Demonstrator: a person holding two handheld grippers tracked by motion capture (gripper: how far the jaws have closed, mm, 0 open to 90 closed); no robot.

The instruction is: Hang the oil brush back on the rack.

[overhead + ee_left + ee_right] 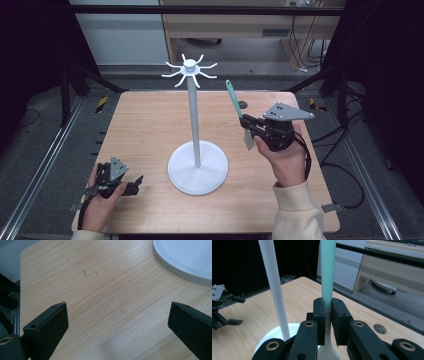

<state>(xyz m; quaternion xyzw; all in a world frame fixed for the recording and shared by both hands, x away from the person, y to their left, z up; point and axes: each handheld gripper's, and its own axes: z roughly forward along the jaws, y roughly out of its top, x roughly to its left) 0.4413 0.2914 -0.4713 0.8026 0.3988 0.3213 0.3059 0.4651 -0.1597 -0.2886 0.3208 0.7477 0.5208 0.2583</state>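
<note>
The right hand-held gripper (248, 121) pinches the spatula (236, 104) upright, right of the rack (191, 72), not yet hung; the left hand-held gripper (117, 322) rests spread on the surface (145, 125).

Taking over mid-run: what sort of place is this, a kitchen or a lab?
Probably a lab recording station, not a kitchen: a wooden table ringed by dark frame rails, a bare desk with trailing cables behind.
</note>
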